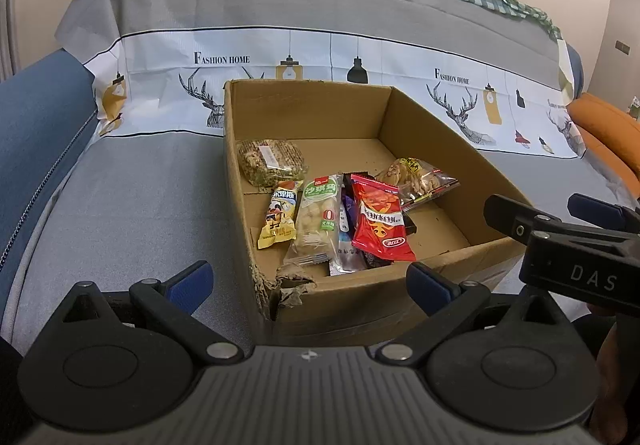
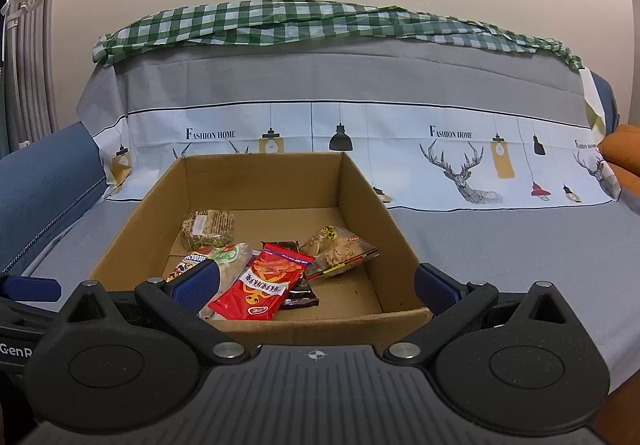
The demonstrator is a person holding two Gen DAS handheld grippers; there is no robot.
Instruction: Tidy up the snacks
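An open cardboard box (image 1: 432, 149) (image 2: 360, 189) stands on a covered sofa and holds several snack packets. Among them are a red packet (image 1: 380, 221) (image 2: 264, 285), a green-labelled clear packet (image 1: 316, 217), a yellow packet (image 1: 280, 219), a clear bag of brown snacks (image 1: 420, 175) (image 2: 340, 249) and a wrapped grain cake (image 1: 270, 161) (image 2: 208, 227). My left gripper (image 1: 310, 285) is open, just short of the box's torn front wall, holding nothing. My right gripper (image 2: 316, 287) is open at the front wall too, empty; it also shows at the right of the left wrist view (image 1: 560, 213).
The sofa seat (image 1: 152, 205) (image 2: 500, 245) is covered by a grey sheet with a white deer-and-lamp band. A green checked cloth (image 2: 320, 25) lies along the backrest top. A blue armrest (image 1: 36, 133) is on the left, an orange cushion (image 1: 608, 129) on the right.
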